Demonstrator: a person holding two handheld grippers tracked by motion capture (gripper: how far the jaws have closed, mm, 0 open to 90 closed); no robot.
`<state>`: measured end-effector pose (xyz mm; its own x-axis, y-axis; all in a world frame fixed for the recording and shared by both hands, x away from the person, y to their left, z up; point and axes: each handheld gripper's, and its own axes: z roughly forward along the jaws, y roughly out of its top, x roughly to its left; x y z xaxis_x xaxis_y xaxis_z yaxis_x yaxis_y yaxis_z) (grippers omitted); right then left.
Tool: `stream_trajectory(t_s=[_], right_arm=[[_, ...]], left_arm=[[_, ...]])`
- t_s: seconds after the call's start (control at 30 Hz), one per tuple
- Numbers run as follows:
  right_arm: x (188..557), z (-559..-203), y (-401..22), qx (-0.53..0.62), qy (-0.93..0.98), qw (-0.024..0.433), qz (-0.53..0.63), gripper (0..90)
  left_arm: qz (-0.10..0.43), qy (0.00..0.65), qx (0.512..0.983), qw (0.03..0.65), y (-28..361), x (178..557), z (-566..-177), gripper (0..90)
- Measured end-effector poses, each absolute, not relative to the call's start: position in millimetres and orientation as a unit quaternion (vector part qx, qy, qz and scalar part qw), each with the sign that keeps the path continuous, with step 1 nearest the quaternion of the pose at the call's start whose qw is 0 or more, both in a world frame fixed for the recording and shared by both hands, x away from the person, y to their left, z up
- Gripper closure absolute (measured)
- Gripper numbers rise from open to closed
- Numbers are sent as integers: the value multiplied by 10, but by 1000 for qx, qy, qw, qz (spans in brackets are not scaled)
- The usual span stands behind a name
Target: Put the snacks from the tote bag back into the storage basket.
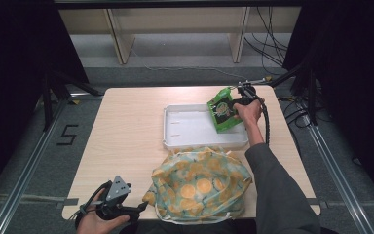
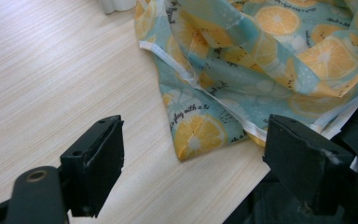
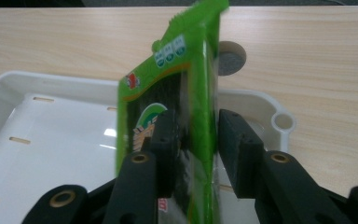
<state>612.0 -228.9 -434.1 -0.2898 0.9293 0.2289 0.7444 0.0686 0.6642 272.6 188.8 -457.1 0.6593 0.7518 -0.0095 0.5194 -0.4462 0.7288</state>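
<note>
Green snack packet point(image 3: 186, 93) clamped between your right gripper's point(image 3: 196, 140) jaws above the white tray point(image 3: 37, 140); left gripper point(image 2: 193, 154) released beside the citrus-print bag point(image 2: 261, 56).

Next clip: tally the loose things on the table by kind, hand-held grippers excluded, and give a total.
White tray: 1
Green snack packet: 1, held over the tray in the right hand-held gripper
Orange-print fabric bag: 1
Total: 3

Pale matt wood-grain table point(image 1: 126, 126), smooth glossy white plastic tray point(image 1: 185, 127) on it, shiny green foil-like packet point(image 3: 177, 93) above the tray, soft crumpled citrus-print cloth bag point(image 1: 199, 183) beside the tray, matt black jaws
</note>
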Motion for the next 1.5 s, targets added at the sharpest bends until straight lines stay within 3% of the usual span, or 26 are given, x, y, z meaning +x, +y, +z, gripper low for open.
stream_trajectory(t_s=[0.6, 0.63, 0.7, 0.9, 0.93, 0.97, 1.23, 1.5], right_arm=[[6088, -4247, -2300, 549, 728, 157, 379, 679], [6087, -4233, -2287, 546, 726, 138, 394, 677], [6061, -4205, -2286, 546, 731, 151, 380, 668], [5968, -4120, -2257, 528, 739, 132, 396, 656], [5930, -4092, -2230, 537, 737, 112, 396, 653], [5935, -4088, -2260, 515, 756, 138, 381, 651], [5772, -3994, -2186, 514, 752, 109, 398, 635], [5670, -3930, -2215, 484, 765, 123, 406, 615]], left_arm=[[162, 382, 834, 363, 1891, 2729, -4569, 194], [163, 381, 835, 362, 1893, 2730, -4567, 194], [166, 361, 850, 346, 1929, 2745, -4545, 195], [160, 387, 831, 366, 1901, 2735, -4571, 194], [164, 386, 832, 363, 1905, 2739, -4570, 194], [163, 387, 831, 364, 1903, 2738, -4571, 194], [162, 387, 831, 365, 1906, 2738, -4572, 194], [163, 390, 828, 367, 1903, 2741, -4576, 194]])
